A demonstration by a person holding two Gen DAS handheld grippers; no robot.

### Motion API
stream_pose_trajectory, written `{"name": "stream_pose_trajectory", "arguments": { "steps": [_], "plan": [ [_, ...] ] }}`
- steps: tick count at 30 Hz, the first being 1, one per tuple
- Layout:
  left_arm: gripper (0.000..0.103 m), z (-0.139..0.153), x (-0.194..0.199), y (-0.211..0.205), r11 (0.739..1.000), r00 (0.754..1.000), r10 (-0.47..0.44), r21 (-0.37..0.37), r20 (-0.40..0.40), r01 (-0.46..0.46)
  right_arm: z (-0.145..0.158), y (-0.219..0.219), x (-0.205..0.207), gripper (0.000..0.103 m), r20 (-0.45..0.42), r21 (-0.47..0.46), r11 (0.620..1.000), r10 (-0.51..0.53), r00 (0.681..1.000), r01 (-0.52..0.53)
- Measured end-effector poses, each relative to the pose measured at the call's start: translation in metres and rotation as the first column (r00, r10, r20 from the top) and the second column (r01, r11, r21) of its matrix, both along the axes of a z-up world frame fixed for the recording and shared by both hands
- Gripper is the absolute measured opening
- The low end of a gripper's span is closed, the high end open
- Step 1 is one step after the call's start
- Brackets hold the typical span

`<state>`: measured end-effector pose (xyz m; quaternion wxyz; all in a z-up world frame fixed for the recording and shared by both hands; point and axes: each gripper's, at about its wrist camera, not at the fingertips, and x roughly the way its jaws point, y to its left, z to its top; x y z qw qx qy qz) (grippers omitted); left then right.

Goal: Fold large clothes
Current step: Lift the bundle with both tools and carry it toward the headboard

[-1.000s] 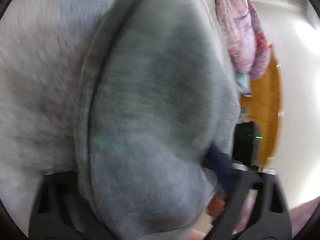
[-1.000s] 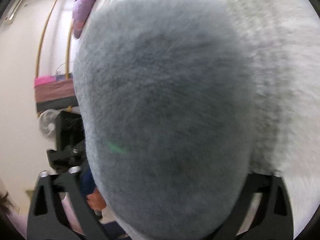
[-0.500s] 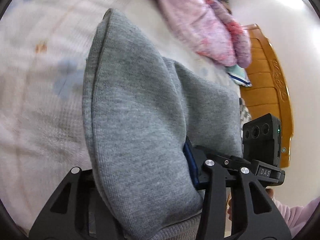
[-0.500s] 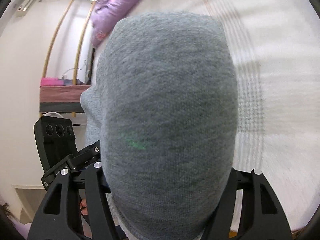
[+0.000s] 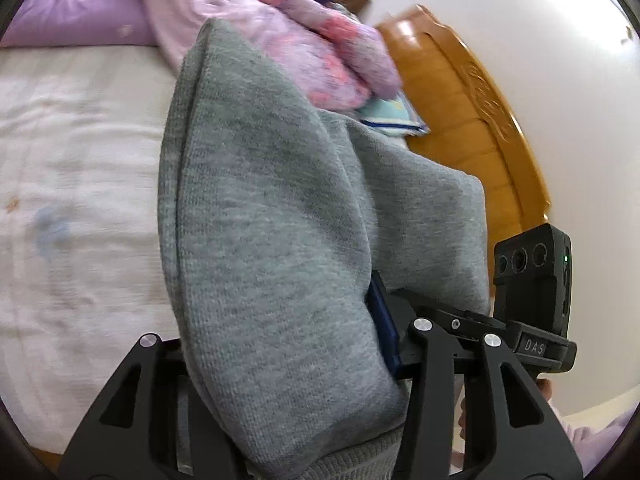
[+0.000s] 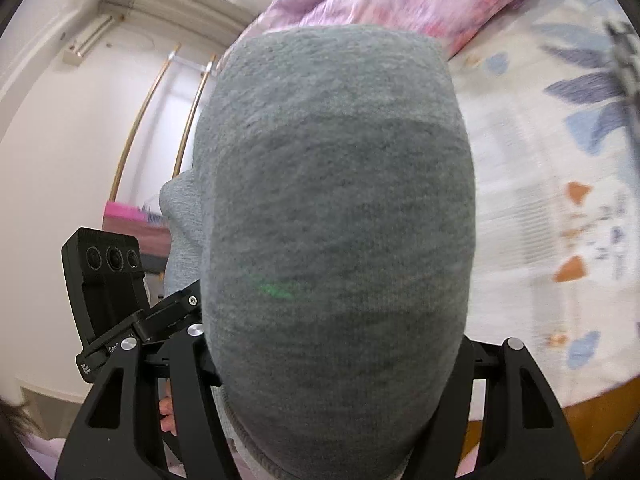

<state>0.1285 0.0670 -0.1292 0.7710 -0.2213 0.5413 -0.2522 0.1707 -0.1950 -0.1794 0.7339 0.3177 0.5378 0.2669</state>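
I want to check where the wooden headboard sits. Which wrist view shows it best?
The left wrist view: the wooden headboard curves along the right, behind the grey sweatshirt and pink quilt. The right wrist view shows no headboard, only a wooden bed edge low right, with the sweatshirt filling the centre.

The grey garment [image 5: 272, 240] has swung toward the pink quilt [image 5: 304, 40].

A grey knitted garment [image 5: 272, 240] is draped between the jaws of the left gripper [image 5: 288, 360], above a pale patterned bed sheet [image 5: 72, 184]. Behind it, a pink floral quilt [image 5: 288, 36] is heaped on the bed, with an orange wooden headboard [image 5: 472, 120] to the right. The right gripper [image 6: 332, 368] is likewise covered by the garment, and the left gripper is seen just left of it.
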Motion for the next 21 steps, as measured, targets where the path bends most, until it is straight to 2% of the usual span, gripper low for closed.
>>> {"name": "stream_pose_trajectory", "arguments": {
  "steps": [5,10,13,16,18,21],
  "plan": [
    [0.047,0.011,0.005,-0.086,0.993,0.993,-0.117,0.007,0.011,0.117,0.011,-0.065,-0.026,0.061,0.022,-0.015,0.993,-0.118,0.993,0.119],
    [0.048,0.004,0.009,-0.185,0.968,0.968,-0.251,0.006,0.002,0.251,0.008,-0.158,-0.059,0.061,0.013,-0.018,0.97,-0.243,0.97,0.243],
    [0.049,-0.007,0.023,-0.249,0.956,0.956,-0.293,0.001,0.003,0.293,0.006,-0.226,-0.07,0.061,0.007,-0.034,0.955,-0.296,0.955,0.296],
    [0.05,-0.023,0.045,-0.318,0.948,0.948,-0.317,-0.003,0.017,0.317,0.0,-0.279,-0.057,0.061,0.008,-0.057,0.944,-0.326,0.945,0.326],
    [0.05,-0.04,0.062,-0.364,0.95,0.949,-0.313,-0.006,0.023,0.313,-0.001,-0.303,-0.03,0.061,0.008,-0.068,0.941,-0.333,0.943,0.333],
    [0.051,-0.061,0.09,-0.418,0.956,0.956,-0.294,0.0,0.018,0.294,-0.027,-0.359,0.008,0.061,0.007,-0.095,0.943,-0.319,0.948,0.318]
  ]
}}
